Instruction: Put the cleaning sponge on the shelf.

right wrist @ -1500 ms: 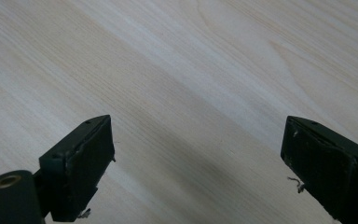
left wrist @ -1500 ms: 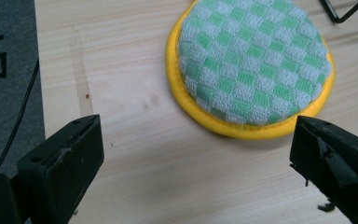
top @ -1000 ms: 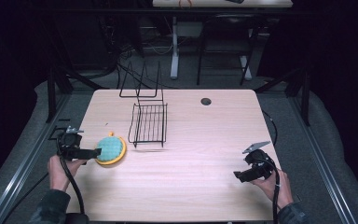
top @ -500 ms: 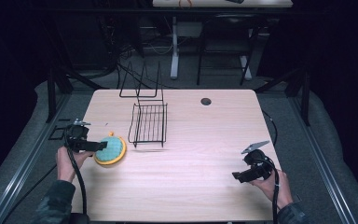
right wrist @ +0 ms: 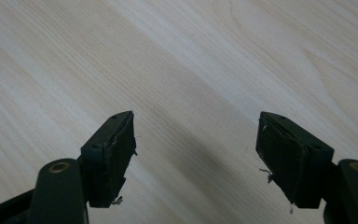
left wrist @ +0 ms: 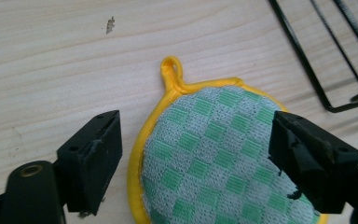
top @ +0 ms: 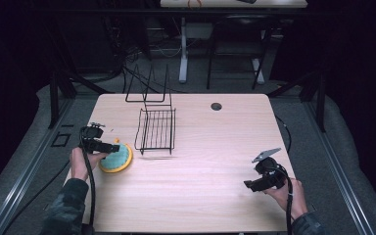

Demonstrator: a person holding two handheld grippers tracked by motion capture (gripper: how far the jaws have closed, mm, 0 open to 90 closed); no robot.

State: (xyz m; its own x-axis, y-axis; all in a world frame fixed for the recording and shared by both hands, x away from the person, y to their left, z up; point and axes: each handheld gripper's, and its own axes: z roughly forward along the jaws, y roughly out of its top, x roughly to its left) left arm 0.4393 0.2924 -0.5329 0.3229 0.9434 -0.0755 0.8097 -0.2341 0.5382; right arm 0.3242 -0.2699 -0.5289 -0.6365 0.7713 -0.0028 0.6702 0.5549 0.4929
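Left tongs (left wrist: 193, 149) hung over the round yellow-rimmed green checked pot holder (left wrist: 219, 154), jaws wide apart and just closing in, straddling it, pads not pressing it. Pot holder lay flat at the counter's (top: 210, 147) left side, just left of the black wire rack (top: 156, 128). Right tongs (right wrist: 196, 154) sat near right, jaws apart, closing in on nothing, bare wood below.

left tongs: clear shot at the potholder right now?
Probably yes. The left tongs hang open right over the potholder, one jaw off its rim, one above the cloth; the wire rack stands off to the side.
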